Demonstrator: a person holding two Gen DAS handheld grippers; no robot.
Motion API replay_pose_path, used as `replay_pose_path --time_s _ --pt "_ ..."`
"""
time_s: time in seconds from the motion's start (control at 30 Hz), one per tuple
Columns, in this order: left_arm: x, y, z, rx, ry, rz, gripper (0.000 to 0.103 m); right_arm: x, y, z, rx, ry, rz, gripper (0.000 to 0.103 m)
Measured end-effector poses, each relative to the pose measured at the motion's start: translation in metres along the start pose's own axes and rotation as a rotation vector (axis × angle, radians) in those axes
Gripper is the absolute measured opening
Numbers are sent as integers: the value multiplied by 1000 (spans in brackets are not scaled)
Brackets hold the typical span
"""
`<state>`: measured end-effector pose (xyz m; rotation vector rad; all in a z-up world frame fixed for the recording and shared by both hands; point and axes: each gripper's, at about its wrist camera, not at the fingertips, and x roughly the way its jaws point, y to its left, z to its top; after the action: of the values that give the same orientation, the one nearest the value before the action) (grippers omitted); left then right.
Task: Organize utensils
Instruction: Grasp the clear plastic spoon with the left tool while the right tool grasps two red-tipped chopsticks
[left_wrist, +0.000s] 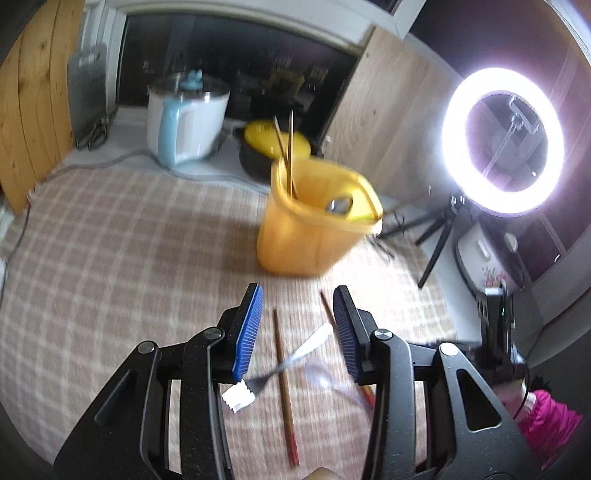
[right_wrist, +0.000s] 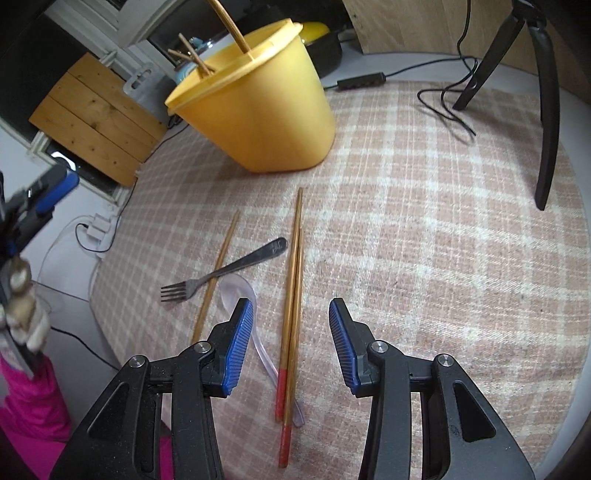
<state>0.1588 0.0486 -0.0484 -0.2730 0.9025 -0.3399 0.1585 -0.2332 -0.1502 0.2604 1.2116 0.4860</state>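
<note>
A yellow plastic holder (left_wrist: 314, 218) (right_wrist: 258, 107) stands on the checked cloth with chopsticks (left_wrist: 288, 155) and a metal spoon (left_wrist: 338, 205) in it. On the cloth lie a metal fork (right_wrist: 225, 271) (left_wrist: 291, 356), a clear plastic spoon (right_wrist: 240, 291) (left_wrist: 325, 376), a single chopstick (right_wrist: 216, 277) (left_wrist: 284, 384) and a pair of red-tipped chopsticks (right_wrist: 291, 306). My left gripper (left_wrist: 297, 295) is open above the fork and the single chopstick. My right gripper (right_wrist: 291, 308) is open over the red-tipped pair. Both are empty.
A white and blue kettle (left_wrist: 184, 125) and a yellow-lidded pot (left_wrist: 269, 144) stand behind the holder. A ring light (left_wrist: 502, 140) on a tripod (right_wrist: 535, 92) stands at the table's right, with cables (right_wrist: 443, 92) beside it. The left gripper shows at the right wrist view's left edge (right_wrist: 44, 192).
</note>
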Motion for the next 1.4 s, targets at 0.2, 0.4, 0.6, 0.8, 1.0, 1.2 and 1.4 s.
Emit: replay_pose_path --time_s 0.2,0.4,0.6,0.8,1.0,1.2,1.4 --pt "25 -6 -36 -18 110 -35 40 16 -5 -1 34 61 39 41" --pt "51 -15 -67 -19 207 -56 40 31 -10 -6 69 105 53 32" --pt "74 -17 -89 -24 279 -60 40 40 -12 -11 93 126 53 23" --pt "92 -16 -97 -31 315 -61 40 47 -11 -10 108 137 53 16" --pt "107 -17 -100 -40 336 -68 40 54 -8 -9 111 143 38 11" --pt "120 -19 -100 -31 347 -63 40 62 4 -3 88 143 -2 11" --pt "130 -19 -100 -27 353 -61 40 67 13 5 58 160 -24 11"
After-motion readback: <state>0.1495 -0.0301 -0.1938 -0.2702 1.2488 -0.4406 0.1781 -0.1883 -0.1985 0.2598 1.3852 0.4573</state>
